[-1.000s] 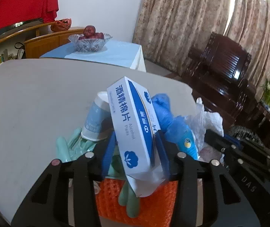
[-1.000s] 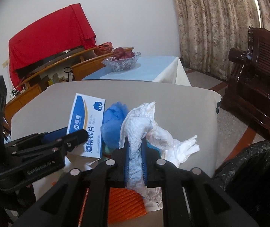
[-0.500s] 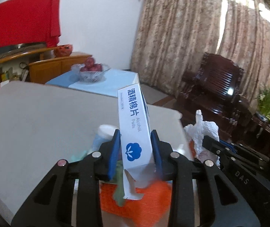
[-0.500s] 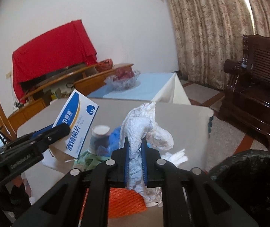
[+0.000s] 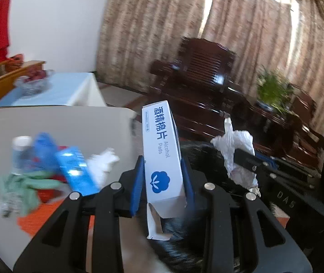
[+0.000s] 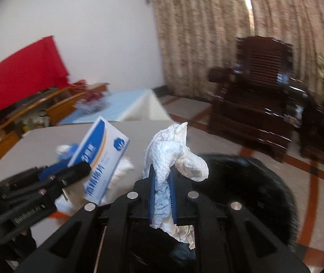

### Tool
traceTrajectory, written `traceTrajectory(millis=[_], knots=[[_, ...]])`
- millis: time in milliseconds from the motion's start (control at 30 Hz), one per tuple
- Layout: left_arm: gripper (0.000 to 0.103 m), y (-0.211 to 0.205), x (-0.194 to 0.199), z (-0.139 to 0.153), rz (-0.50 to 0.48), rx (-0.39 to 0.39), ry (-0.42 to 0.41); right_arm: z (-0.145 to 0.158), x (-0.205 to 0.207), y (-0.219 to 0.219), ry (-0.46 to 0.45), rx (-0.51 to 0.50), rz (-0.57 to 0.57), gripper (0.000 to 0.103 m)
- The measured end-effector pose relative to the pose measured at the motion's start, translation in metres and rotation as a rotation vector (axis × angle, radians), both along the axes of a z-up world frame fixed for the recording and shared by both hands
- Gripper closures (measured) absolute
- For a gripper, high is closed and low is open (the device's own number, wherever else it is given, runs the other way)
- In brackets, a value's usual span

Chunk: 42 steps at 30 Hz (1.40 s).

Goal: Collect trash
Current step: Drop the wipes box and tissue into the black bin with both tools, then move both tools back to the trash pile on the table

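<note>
You're mid-carry: left gripper (image 5: 162,184) has its jaws clamped on the alcohol pads box (image 5: 162,154), right gripper (image 6: 162,188) on the crumpled tissue (image 6: 173,157), both above the black bin (image 6: 252,182). Next, let go over its mouth; more trash sits on the desk (image 5: 71,122).

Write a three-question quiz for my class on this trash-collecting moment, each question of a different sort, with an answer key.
1. True or false: the right gripper is shut on a crumpled white paper wad.
2. Multiple choice: what is clamped in the left gripper? A) a paper cup B) the alcohol pads box C) a green glove
3. Short answer: what dark thing lies just beyond the right gripper, off the table?

Key
1. True.
2. B; the box stands nearly upright between the blue pads, its bottom flap hanging open.
3. The black-lined trash bin.
</note>
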State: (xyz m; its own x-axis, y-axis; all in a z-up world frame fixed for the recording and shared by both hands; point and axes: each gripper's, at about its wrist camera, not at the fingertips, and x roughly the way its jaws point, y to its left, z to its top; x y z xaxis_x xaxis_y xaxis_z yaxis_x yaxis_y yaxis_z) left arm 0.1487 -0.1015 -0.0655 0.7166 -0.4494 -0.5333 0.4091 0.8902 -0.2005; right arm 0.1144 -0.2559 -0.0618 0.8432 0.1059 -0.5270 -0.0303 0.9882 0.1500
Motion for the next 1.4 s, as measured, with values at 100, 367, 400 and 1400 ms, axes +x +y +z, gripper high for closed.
traceTrajectory(millis=[100,367,400,1400], knots=[[0.072,-0.029,0.006,-0.014,-0.052,0.010,0.024,-0.014,-0.005,-0.023,0.034,-0.009,-0.065,0.092],[0.044,-0.055,0.014,-0.042,-0.100,0.011,0.077,-0.045,-0.003,-0.058,0.102,-0.010,-0.162,0.063],[0.042,-0.052,0.013,-0.042,-0.098,0.010,0.074,-0.048,-0.003,-0.061,0.106,-0.008,-0.173,0.057],[0.017,0.211,-0.013,-0.030,0.549,0.220,-0.051,-0.054,0.066,0.157,0.017,-0.050,0.225,0.012]])
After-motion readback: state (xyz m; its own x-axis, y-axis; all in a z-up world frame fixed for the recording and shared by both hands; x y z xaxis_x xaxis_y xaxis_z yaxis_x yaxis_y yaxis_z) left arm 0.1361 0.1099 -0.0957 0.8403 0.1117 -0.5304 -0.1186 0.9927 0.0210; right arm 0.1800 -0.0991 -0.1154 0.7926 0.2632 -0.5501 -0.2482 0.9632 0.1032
